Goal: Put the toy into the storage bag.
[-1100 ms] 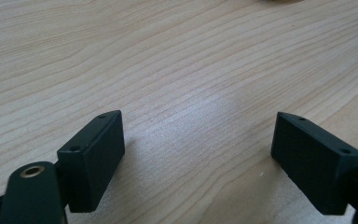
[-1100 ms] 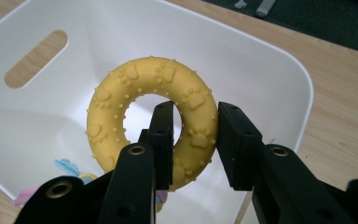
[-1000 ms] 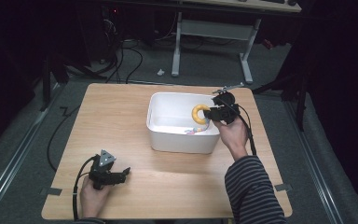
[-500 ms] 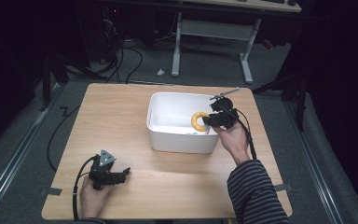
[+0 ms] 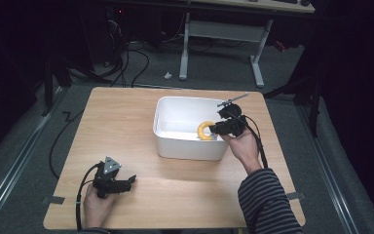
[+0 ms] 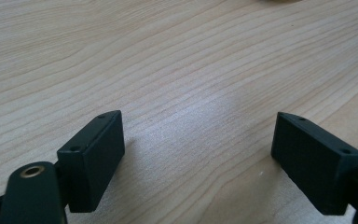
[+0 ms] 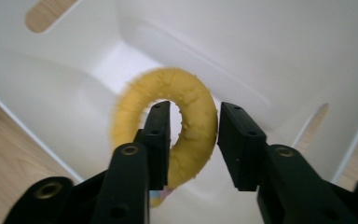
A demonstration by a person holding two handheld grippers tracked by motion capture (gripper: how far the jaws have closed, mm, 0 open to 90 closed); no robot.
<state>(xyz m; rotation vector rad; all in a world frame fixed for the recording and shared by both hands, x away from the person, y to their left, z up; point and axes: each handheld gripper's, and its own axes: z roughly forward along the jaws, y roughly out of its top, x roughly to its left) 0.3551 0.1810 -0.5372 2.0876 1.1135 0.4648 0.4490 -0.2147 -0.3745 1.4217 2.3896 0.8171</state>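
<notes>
— Right gripper view first: what is your right tool (image 7: 193, 135) doing?

— Its jaws have just been opening, parted a little. One arm of the yellow ring (image 7: 186, 121) runs between them: the left jaw is inside the ring's hole, the right jaw stands outside it with a thin gap. I cannot tell whether the left pad touches the ring.

— Where is the ring?

— Inside the white bin (image 5: 175, 117), near its wall at 3 o'clock, on the tabletop (image 5: 121, 117).

— And your left tool (image 6: 198, 140)?

— Spread wide over bare wood, holding nothing, near the tabletop's 7 o'clock corner.

— What differs from a second ago?

— The ring sits lower in the bin, and my right hand has sunk with it. My left tool has kept its place.
</notes>
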